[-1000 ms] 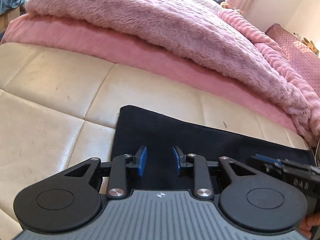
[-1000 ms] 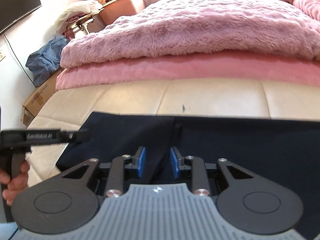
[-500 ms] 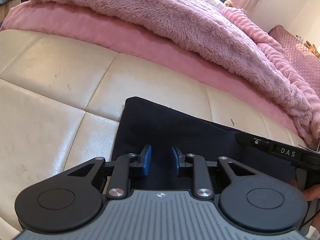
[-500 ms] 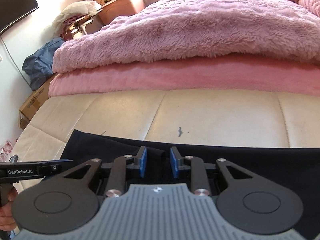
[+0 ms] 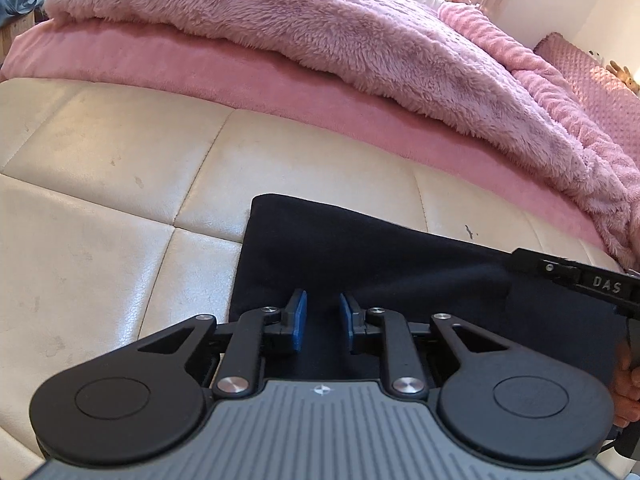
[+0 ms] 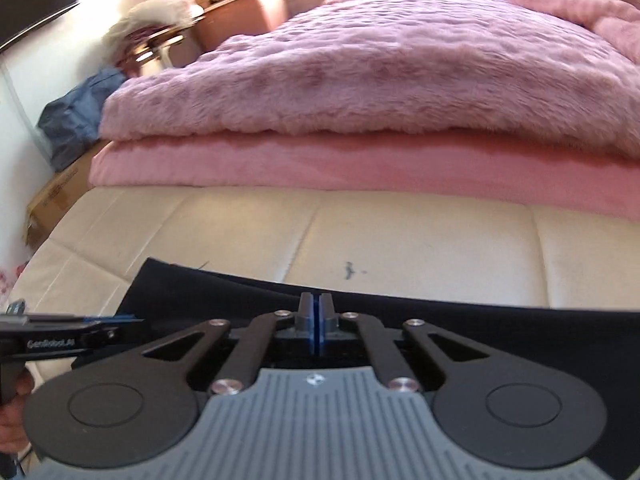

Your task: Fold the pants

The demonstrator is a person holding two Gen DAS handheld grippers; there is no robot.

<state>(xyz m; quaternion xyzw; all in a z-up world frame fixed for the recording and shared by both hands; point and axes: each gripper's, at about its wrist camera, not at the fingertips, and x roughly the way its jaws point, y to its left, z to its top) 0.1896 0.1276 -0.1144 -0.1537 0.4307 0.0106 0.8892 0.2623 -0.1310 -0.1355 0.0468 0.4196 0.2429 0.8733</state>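
Note:
Dark navy pants (image 5: 360, 248) lie flat on a cream leather bench (image 5: 120, 184); they also show in the right wrist view (image 6: 480, 320). My left gripper (image 5: 322, 312) is open, its blue pads low over the pants' left end, with cloth between the pads. My right gripper (image 6: 318, 312) is shut, pads pressed together at the pants' far edge; whether cloth is pinched I cannot tell. The right gripper's body shows at the right of the left wrist view (image 5: 580, 276), and the left gripper shows at the left of the right wrist view (image 6: 60, 336).
A fluffy mauve blanket (image 5: 320, 40) over a pink sheet (image 5: 200, 76) lies on the bed behind the bench. In the right wrist view, a cardboard box (image 6: 52, 200), a blue bundle (image 6: 76, 120) and cluttered furniture stand at far left.
My right gripper has closed its pads at the pants' far edge and pulled back. My left gripper narrowed slightly and stays over the pants' left end.

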